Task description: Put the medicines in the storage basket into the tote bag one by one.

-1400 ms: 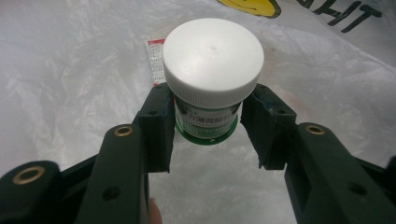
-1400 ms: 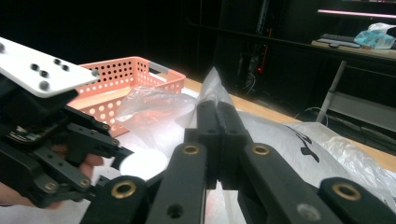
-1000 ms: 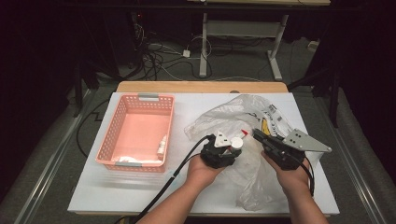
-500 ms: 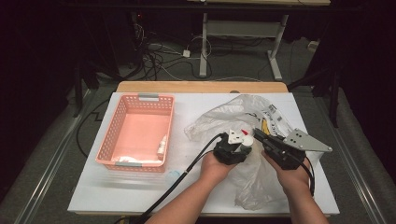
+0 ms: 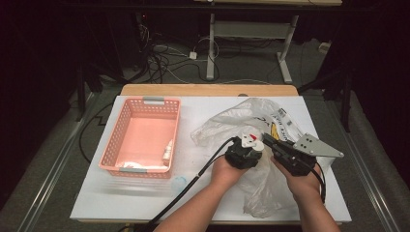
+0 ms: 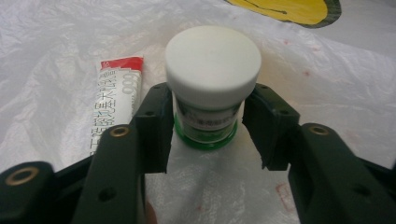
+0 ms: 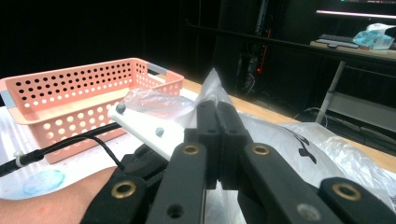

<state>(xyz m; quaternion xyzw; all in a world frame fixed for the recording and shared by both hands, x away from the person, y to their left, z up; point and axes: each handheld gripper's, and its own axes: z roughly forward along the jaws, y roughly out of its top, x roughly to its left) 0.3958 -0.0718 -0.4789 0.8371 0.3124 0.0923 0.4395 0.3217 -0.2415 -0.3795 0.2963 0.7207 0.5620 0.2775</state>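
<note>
— What is the left gripper (image 6: 205, 133) doing?

— Its fingers (image 6: 156, 126) stand on either side of a small jar (image 6: 211, 88) with a white lid and a green base. They have just been opening a little. The one at the left of the left gripper view looks to lie against the jar's side, and a narrow gap shows at the other, so they are parted around it rather than clamped.

— And where is the jar?

— It stands upright on the clear plastic bag (image 5: 227, 126), right of the middle of the tabletop (image 5: 203, 116). A red-and-white tube (image 6: 114, 100) lies flat just beside it.

— The right gripper (image 7: 217, 140)?

— Its fingers are pressed together, with a fold of the bag pinched between them and rising above the tips. From above, the two grippers sit close together over the bag.

— Anything else nearby?

— A pink basket (image 5: 126, 126) sits on the left half of the tabletop, well apart from the jar, with something small in its near corner.
</note>
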